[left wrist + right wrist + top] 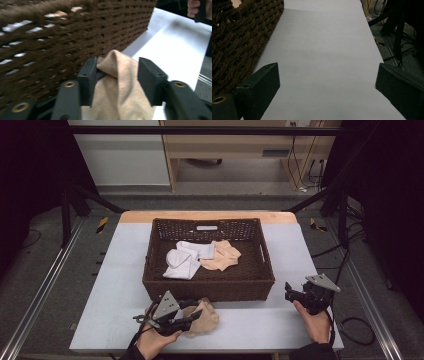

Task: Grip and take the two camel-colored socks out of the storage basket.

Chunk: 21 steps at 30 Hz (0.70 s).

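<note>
Beige sock lies bunched on the table, just in front of the wicker basket. Prob light, soft, floppy; best pinched at a raised fold. Left gripper low & level, jaws straddling the fold w/ gaps, not clamped. Right gripper wide apart, empty, near the basket's right corner.
</note>
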{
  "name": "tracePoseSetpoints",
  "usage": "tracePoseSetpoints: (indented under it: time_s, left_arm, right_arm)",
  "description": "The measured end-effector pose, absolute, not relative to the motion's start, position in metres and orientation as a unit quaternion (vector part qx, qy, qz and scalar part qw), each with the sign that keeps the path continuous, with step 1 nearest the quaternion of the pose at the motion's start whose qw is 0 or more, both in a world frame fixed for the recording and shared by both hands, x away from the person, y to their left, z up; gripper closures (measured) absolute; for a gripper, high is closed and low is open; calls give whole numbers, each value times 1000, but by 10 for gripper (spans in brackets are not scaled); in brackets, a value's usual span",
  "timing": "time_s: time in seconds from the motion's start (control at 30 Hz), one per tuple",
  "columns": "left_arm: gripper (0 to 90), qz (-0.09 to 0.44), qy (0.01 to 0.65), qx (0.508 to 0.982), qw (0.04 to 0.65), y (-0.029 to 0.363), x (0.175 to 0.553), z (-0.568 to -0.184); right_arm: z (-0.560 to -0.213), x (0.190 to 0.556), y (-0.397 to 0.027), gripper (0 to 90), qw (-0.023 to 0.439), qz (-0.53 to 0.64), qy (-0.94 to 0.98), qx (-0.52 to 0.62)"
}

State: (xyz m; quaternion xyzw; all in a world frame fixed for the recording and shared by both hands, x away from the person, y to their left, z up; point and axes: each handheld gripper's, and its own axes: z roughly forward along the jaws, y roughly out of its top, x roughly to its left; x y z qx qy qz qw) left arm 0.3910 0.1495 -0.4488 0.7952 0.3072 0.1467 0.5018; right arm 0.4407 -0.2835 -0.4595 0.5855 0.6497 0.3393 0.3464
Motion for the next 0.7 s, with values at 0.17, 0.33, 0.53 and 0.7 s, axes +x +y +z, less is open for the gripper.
tracePoseSetpoints:
  time_s: [0.17, 0.33, 0.53, 0.7]
  left_arm:
    - [414, 157, 328, 784, 503, 173, 387, -447]
    - [401, 168, 363, 771, 495, 204, 385, -452]
    - [389, 195, 406, 753, 479, 236, 390, -460]
    - [371, 210, 426, 744, 469, 248, 393, -463]
  right_arm:
    - [-459, 440, -284, 56, 346, 340, 648, 586]
    - [-459, 440, -284, 57, 345, 341, 649, 586]
    - [-460, 440, -284, 57, 342, 339, 650, 588]
    - [-460, 441, -284, 56, 342, 340, 650, 587]
